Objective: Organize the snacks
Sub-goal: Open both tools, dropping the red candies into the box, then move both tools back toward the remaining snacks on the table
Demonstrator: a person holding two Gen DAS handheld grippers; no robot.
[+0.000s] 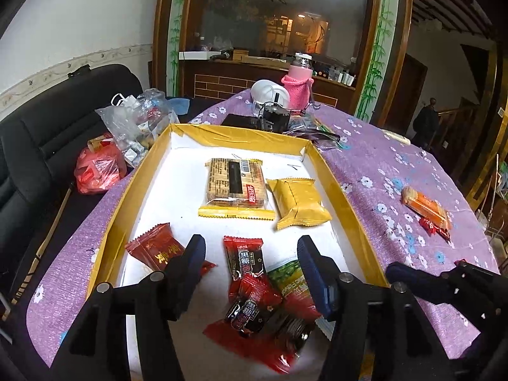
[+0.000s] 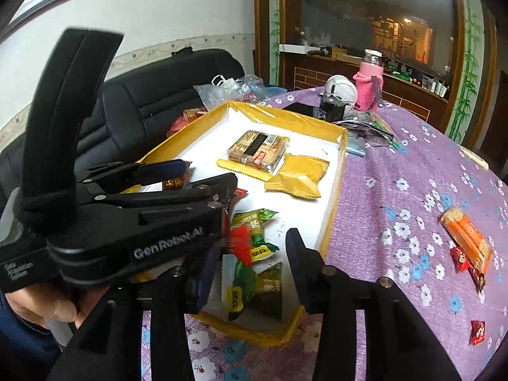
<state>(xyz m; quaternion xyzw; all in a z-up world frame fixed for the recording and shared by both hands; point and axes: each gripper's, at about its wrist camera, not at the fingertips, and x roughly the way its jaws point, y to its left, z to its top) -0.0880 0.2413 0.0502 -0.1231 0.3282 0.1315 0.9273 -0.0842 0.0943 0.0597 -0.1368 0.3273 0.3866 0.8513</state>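
Tools, left (image 1: 250, 255) and right (image 2: 254, 255), hang released inside tray's yellow rim (image 1: 341, 187).

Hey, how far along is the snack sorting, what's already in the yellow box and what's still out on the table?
Mostly done. The yellow box already holds the cracker pack, the gold packet and a pile of red and green sachets. Both the left gripper and the right gripper stand open above that pile, holding nothing. Still out on the purple cloth: the orange wafer pack and small red candies.
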